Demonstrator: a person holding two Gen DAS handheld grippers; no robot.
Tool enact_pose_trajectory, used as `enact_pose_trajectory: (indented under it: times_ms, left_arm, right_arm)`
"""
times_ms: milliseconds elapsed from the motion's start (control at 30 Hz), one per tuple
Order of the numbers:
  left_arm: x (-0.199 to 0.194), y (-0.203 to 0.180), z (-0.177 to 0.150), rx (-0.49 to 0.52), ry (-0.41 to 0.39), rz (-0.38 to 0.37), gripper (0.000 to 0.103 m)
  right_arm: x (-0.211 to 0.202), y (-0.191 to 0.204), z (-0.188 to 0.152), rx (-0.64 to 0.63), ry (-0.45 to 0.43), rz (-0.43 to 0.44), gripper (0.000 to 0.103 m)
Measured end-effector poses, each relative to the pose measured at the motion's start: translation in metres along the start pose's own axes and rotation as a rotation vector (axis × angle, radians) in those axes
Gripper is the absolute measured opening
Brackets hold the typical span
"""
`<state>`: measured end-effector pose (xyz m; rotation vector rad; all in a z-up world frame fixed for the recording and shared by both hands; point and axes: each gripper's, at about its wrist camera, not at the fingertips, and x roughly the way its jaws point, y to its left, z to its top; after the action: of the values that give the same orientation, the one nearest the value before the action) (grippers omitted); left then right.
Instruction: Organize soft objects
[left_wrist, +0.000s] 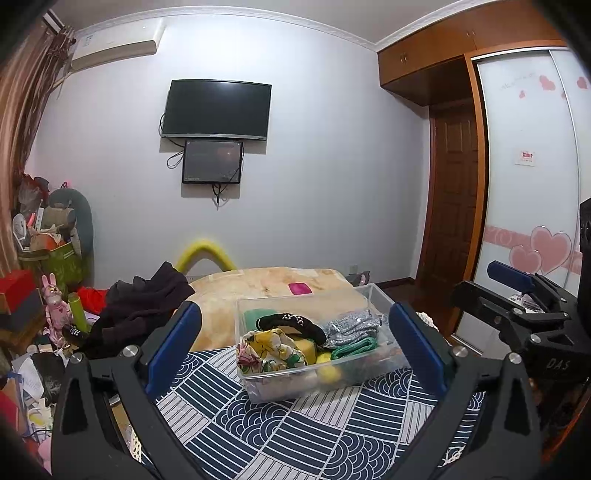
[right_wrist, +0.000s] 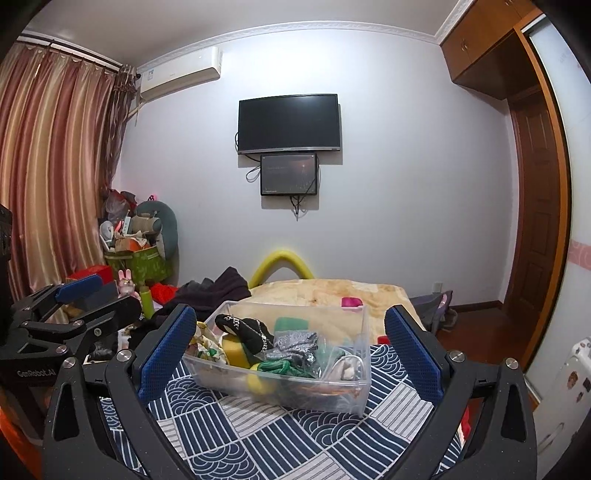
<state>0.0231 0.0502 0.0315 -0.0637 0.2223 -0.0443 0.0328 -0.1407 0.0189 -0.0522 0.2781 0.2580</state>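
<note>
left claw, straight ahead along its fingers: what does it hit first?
Probably the clear plastic bin of soft items on the patterned cloth. The left claw is open and empty, and the bin sits between its fingers in the view, near wall first. Depth is unclear; it might pass above the rim.

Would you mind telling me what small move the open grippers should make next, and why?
Probably ease the right gripper forward and down toward the pink object lying on the beige blanket behind the clear bin. Both grippers are open and empty, the left gripper too, while the bin already holds the floral cloth and other soft items; that piece appears left outside.
</note>
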Motion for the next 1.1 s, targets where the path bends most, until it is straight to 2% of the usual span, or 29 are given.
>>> enact_pose_trajectory:
  times_ms: [633, 1100]
  left_arm:
    - [-0.0011, -0.0002, 0.0005, 0.007, -0.005, -0.009, 0.103]
    - [0.0042, 0.0037, 0.0003, -0.012, 0.022, -0.026, 0.103]
  right_arm:
    - [-0.0021, 0.0016, 0.0021, 0.001, -0.001, 0.004, 0.102]
    - [-0.0021, 0.0021, 0.0017, 0.0, 0.001, 0.004, 0.102]
